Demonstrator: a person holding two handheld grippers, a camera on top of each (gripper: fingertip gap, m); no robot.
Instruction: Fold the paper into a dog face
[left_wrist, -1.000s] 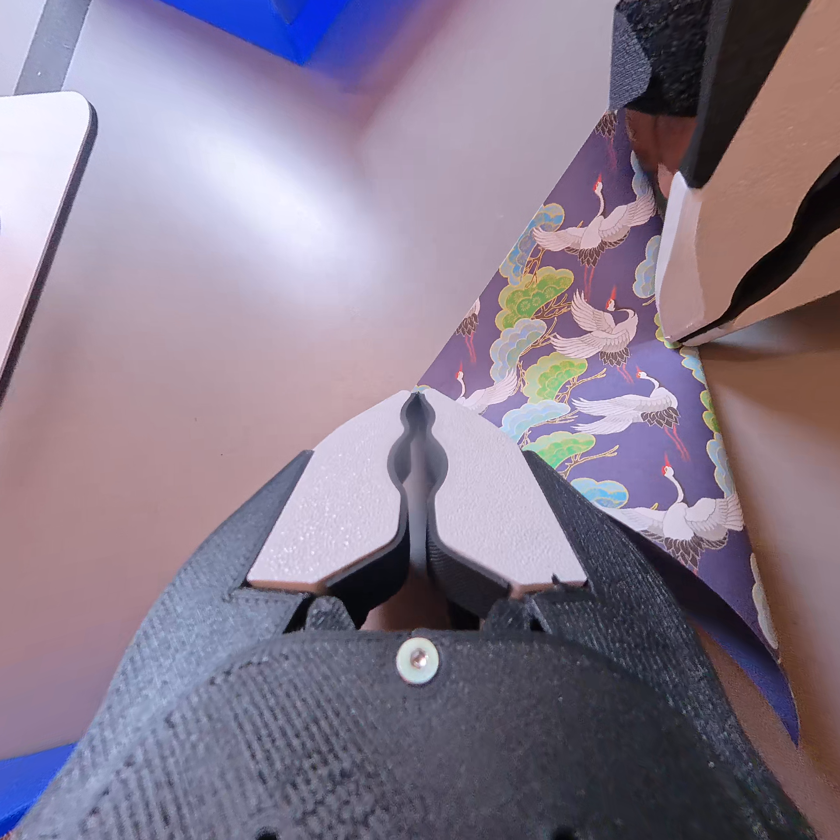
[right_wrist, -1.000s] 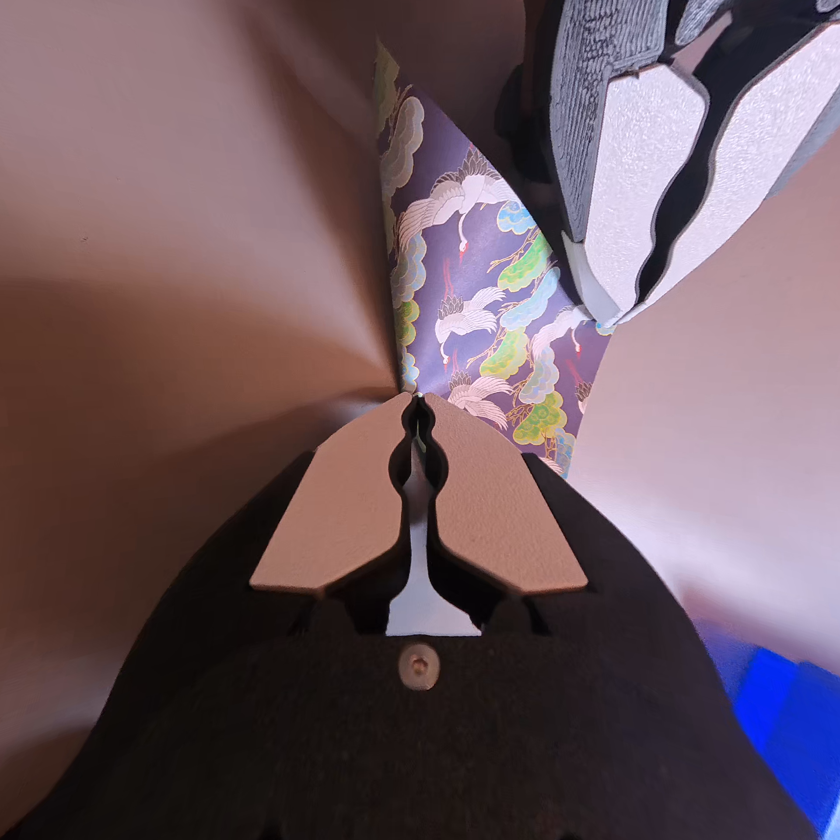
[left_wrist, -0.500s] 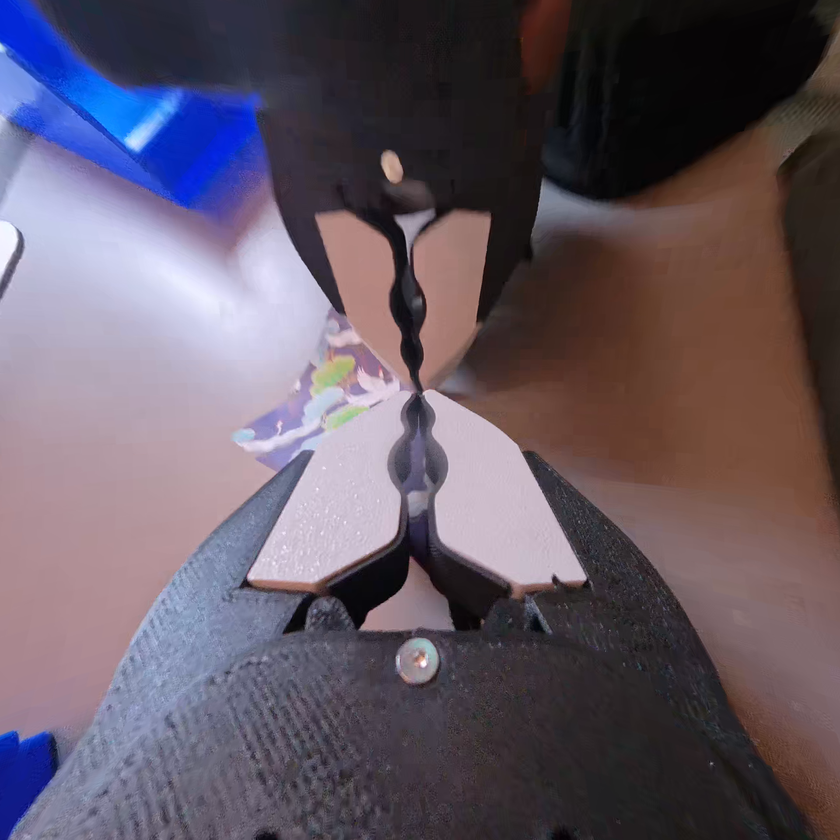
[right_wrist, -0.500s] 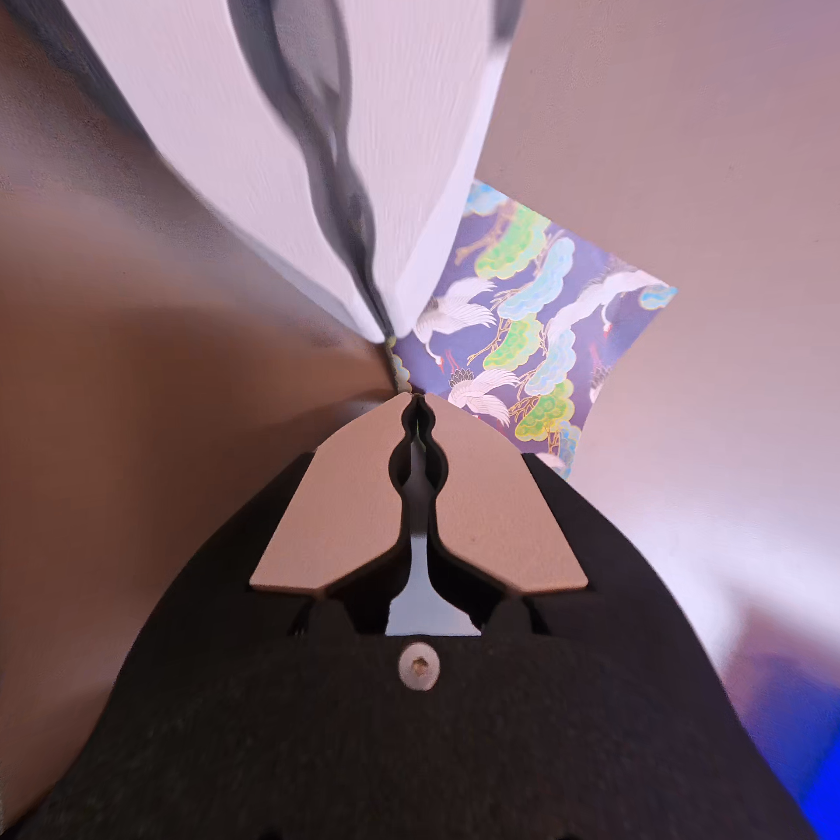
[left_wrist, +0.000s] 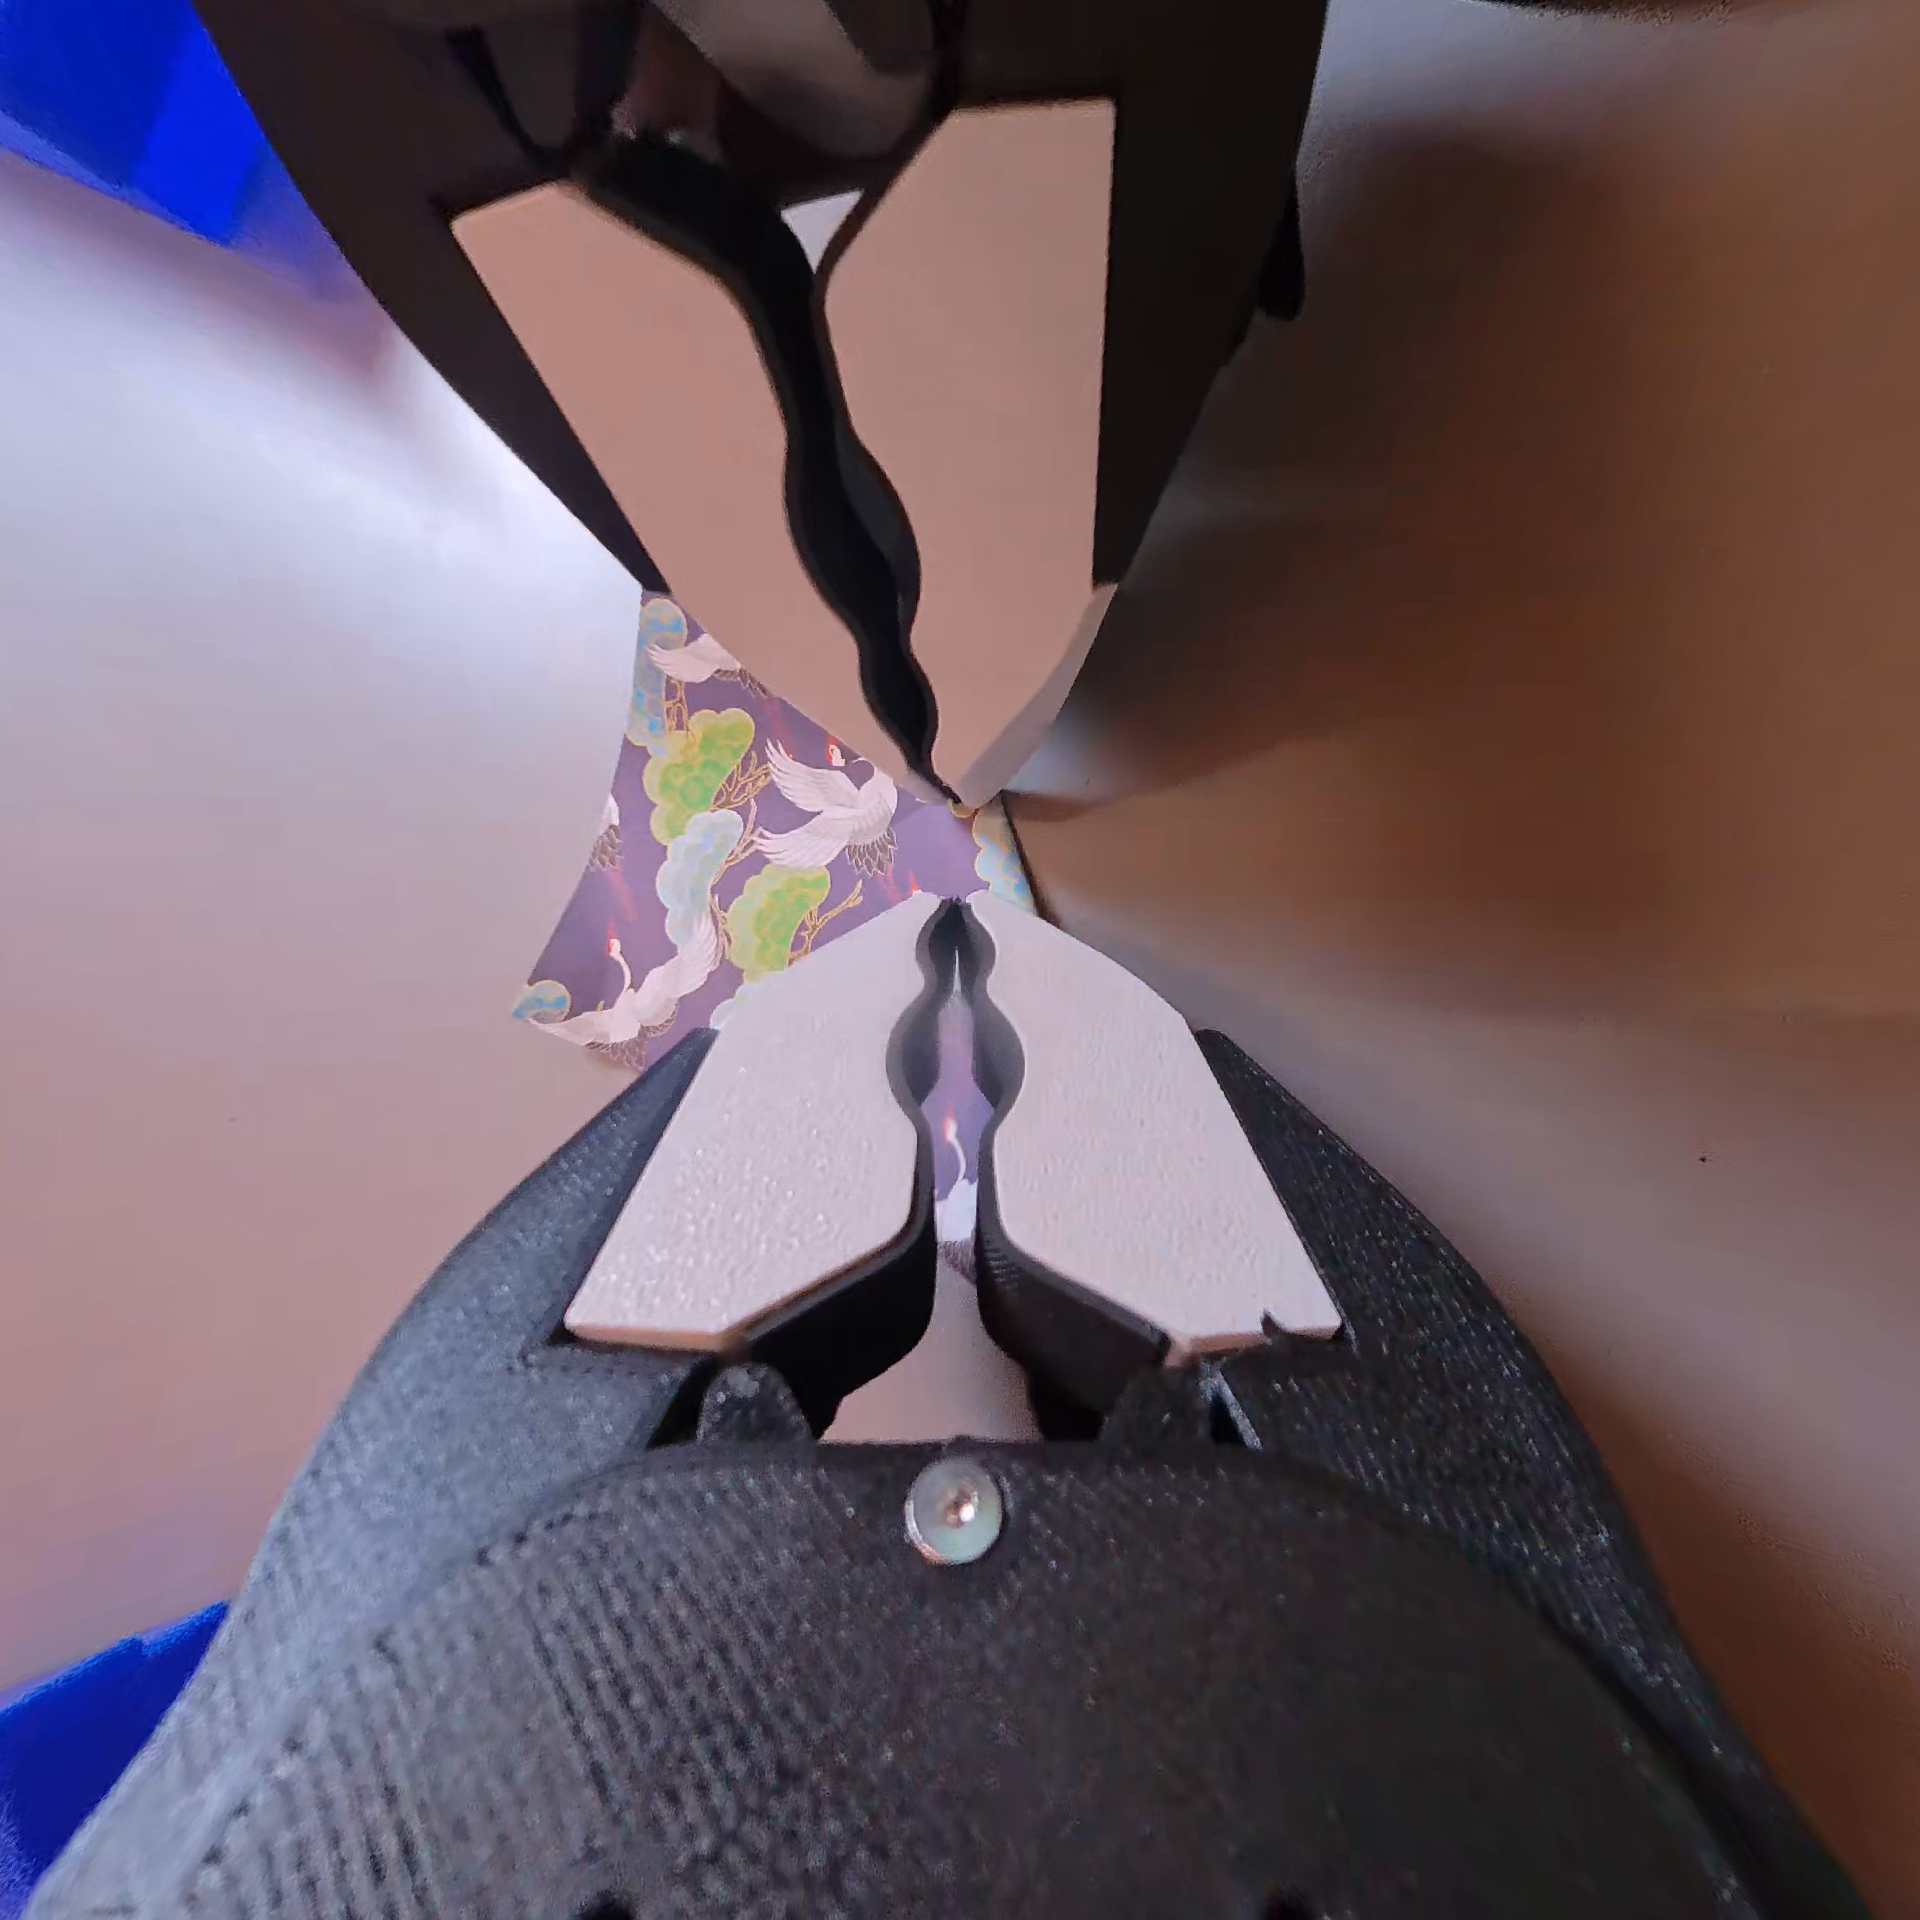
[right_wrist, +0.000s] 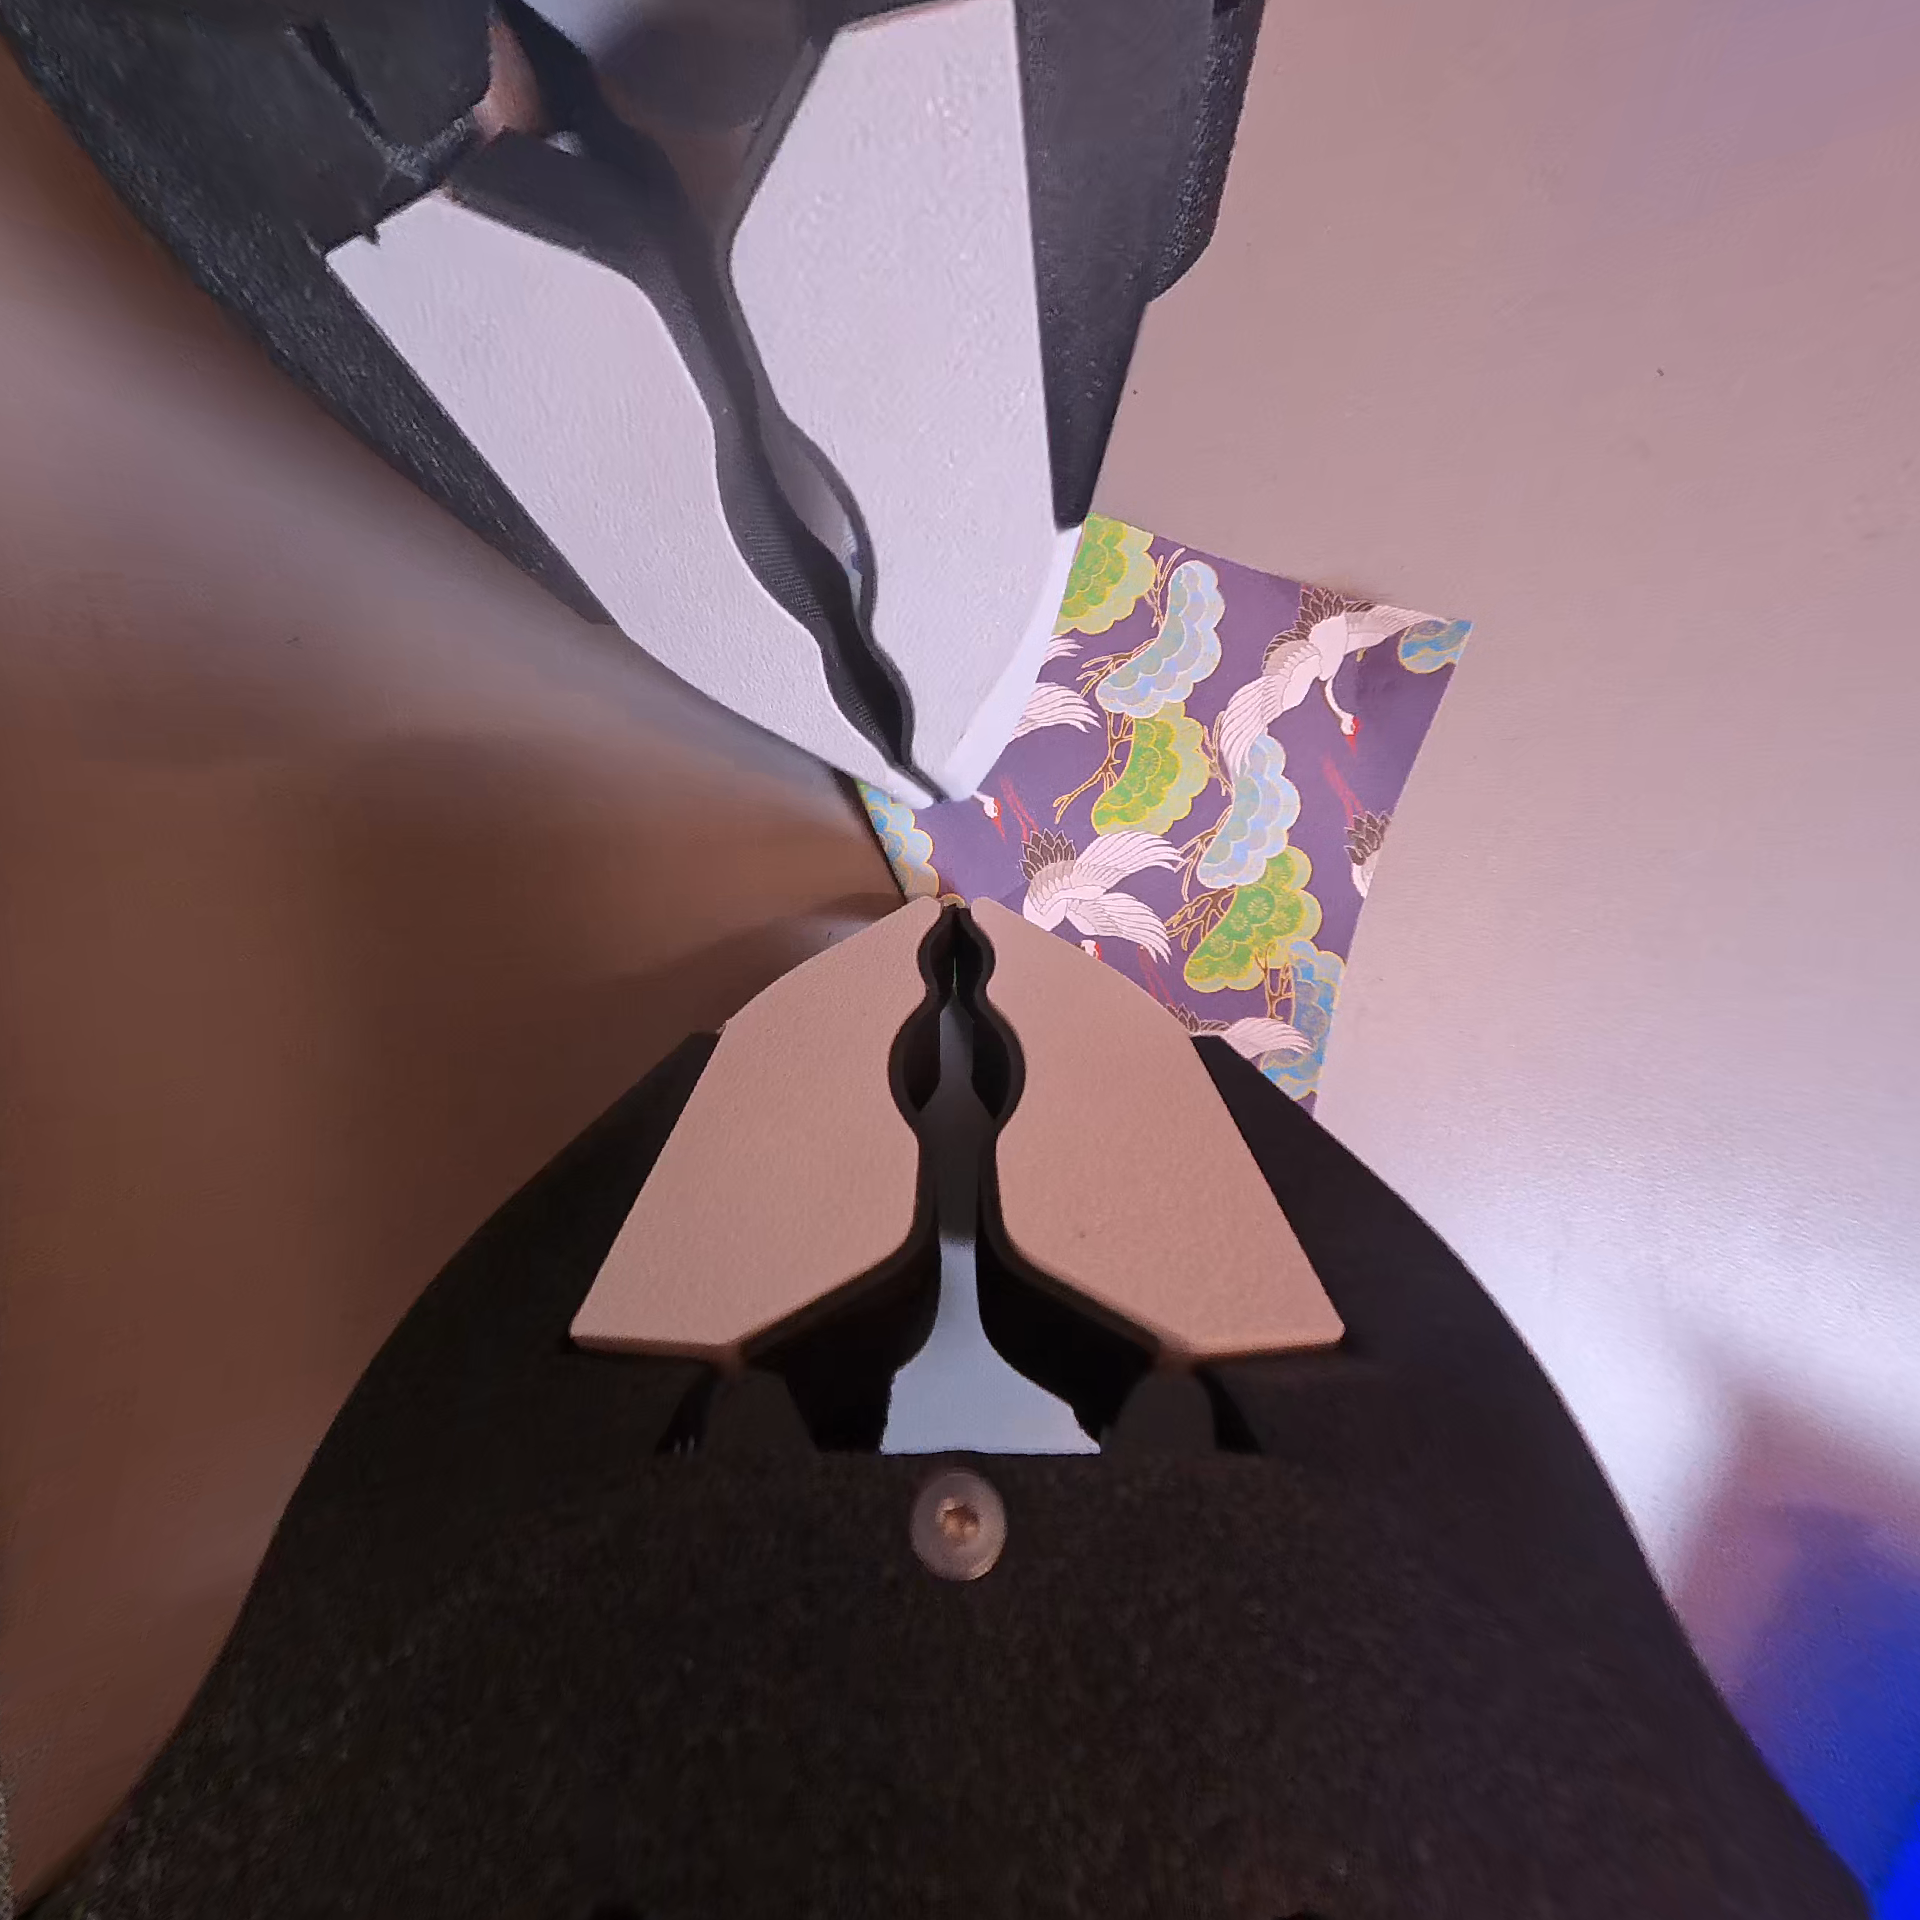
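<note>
The paper (left_wrist: 748, 862) is purple with white cranes and green and blue clouds, and lies on the table. My left gripper (left_wrist: 956, 909) is shut on one edge of it; the purple print shows between its jaws. My right gripper (right_wrist: 956, 912) is shut on the paper (right_wrist: 1226, 790) too, with a pale strip showing between its jaws. The two grippers face each other almost tip to tip: the right gripper (left_wrist: 940, 784) comes down from the top of the left wrist view, and the left gripper (right_wrist: 930, 790) does the same in the right wrist view. The paper under the tips is hidden.
The table (left_wrist: 260, 727) is smooth and pale brown-grey. A blue object (left_wrist: 135, 104) lies at the far left and another blue patch (left_wrist: 83, 1714) at the near left; blue also shows low right in the right wrist view (right_wrist: 1849, 1662). Left and right tips are no more than a few centimetres apart.
The grippers were apart with the paper spread between them; they have swung together, tips nearly meeting, both still shut. Much less paper shows now.
</note>
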